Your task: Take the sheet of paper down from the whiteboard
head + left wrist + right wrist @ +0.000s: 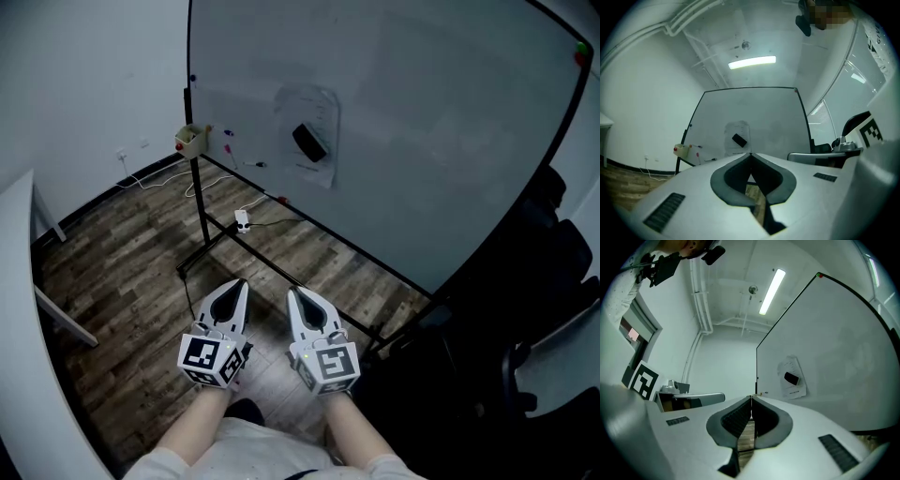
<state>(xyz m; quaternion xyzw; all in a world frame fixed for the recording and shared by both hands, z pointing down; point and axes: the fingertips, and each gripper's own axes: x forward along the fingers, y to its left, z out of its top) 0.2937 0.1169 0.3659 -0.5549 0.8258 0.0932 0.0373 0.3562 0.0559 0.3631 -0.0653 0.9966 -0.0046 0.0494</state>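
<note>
A white sheet of paper [311, 133] hangs on the whiteboard [431, 141], pinned under a black eraser [309, 142]. The same paper [736, 137] shows past the left jaws and the paper [793, 377] again to the right of the right jaws. My left gripper [232, 291] and right gripper [302, 298] are held side by side low in the head view, well short of the board. Both are shut with nothing between the jaws. The left gripper [750, 153] and right gripper [751, 397] show their tips meeting.
A small yellow box [190, 139] and markers sit at the board's left edge. The board's black stand [202, 220] and a cable with a white plug [242, 221] lie on the wood floor. A white table edge [23, 309] is at left, dark chairs [525, 347] at right.
</note>
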